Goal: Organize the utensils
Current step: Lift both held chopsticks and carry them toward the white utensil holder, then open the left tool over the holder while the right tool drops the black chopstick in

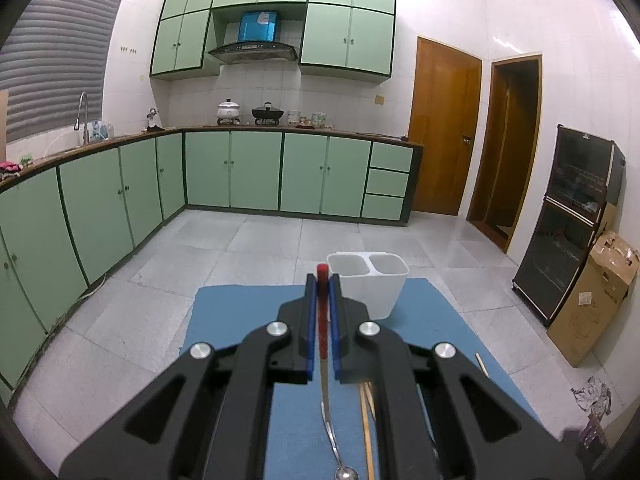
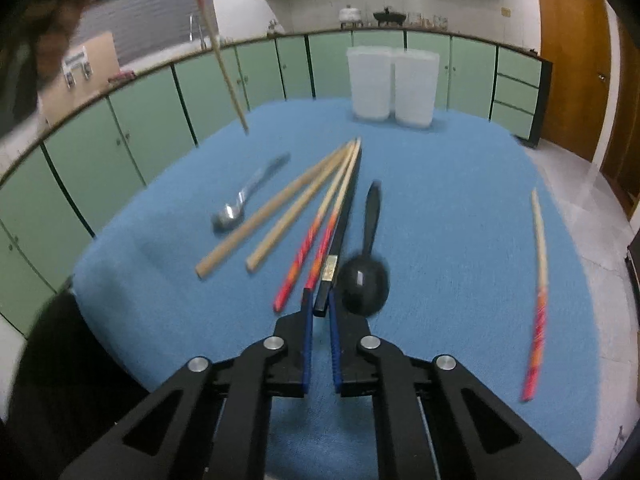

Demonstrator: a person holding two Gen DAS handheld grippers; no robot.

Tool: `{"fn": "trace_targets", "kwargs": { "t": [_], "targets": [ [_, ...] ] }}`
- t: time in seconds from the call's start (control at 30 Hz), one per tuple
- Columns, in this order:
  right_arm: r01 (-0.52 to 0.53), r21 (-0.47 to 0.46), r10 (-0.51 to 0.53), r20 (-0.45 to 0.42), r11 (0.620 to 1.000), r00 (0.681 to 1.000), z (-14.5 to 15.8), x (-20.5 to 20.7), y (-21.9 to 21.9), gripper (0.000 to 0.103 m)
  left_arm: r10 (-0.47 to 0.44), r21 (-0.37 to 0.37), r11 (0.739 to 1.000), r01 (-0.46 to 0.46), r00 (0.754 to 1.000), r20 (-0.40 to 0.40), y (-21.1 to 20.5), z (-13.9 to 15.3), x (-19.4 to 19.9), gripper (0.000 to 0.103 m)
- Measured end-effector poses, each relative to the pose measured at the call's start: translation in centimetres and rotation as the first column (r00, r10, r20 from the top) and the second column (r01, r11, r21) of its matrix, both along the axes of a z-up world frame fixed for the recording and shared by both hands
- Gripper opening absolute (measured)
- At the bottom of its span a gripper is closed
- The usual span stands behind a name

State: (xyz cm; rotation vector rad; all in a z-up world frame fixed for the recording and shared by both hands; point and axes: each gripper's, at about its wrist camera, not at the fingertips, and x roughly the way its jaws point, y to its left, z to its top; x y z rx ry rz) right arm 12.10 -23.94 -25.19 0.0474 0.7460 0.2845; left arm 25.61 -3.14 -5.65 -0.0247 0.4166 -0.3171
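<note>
1. The left gripper [image 1: 322, 280] is raised above the blue mat [image 1: 240, 320], its jaws clamped on the red end of a chopstick [image 1: 322, 320]. The chopstick's pale end hangs down toward the mat.
2. In the right wrist view the same held chopstick [image 2: 224, 64] appears at far left, tilted, its tip clear of the mat.
3. The white two-compartment holder [image 1: 372, 288] stands upright at the far edge of the mat, just right of the left gripper's line. Nothing can be made out inside either compartment.
4. The right gripper [image 2: 320, 308] is low over the near part of the mat, jaws a narrow gap apart. The near end of a black chopstick [image 2: 340, 240] lies between the fingertips; whether the pads touch it cannot be told.
5. A black spoon [image 2: 366, 276] lies just right of the black chopstick, bowl near, handle pointing far.
6. Two red-handled chopsticks [image 2: 316, 236] lie just left of the black chopstick, red ends near.
7. Two plain wooden chopsticks [image 2: 272, 224] lie further left; all these converge at their far tips.
8. A metal spoon [image 2: 244, 200] lies at the left of the group, bowl near.
9. A lone red-handled chopstick [image 2: 538, 280] lies well apart on the right side of the mat.
10. The right wrist view is motion-blurred.
</note>
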Motion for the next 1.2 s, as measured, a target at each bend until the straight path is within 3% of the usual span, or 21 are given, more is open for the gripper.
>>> {"fn": "trace_targets", "kwargs": {
  "t": [0.13,0.33,0.53,0.8,1.03,1.2],
  "targets": [
    [0.007,0.018,-0.008,0.079,1.000,0.997,6.4,1.6,-1.8,0.008,-0.015,-0.014,1.000,0.015,1.000,0.008,-0.1,0.8,0.3,0.005],
    [-0.023,0.045,0.018,0.108,0.999,0.994,13.1,7.1,-3.6,0.008,-0.049,-0.033,0.998,0.051,0.998,0.035,-1.3,3.3,1.4,0.005],
    [-0.068,0.009,0.067,0.075,0.998,0.995,17.1,14.5,-3.3,0.007,-0.073,-0.008,0.997,0.073,0.996,0.059,-3.7,5.6,4.6,0.005],
    [-0.070,-0.020,0.070,0.032,0.997,0.997,21.0,23.8,-3.7,0.007,-0.091,-0.007,0.996,0.092,0.994,0.063,-7.1,7.2,12.0,0.006],
    [-0.051,-0.031,0.054,0.111,0.998,0.992,27.7,29.5,-4.6,0.007,-0.081,-0.021,0.996,0.083,0.993,0.080,-9.8,8.9,18.2,0.006],
    [-0.018,-0.061,0.027,0.148,0.998,0.989,30.7,34.1,-5.1,0.007,-0.065,-0.024,0.998,0.066,0.996,0.069,-11.1,8.2,22.4,0.006]
  ]
}}
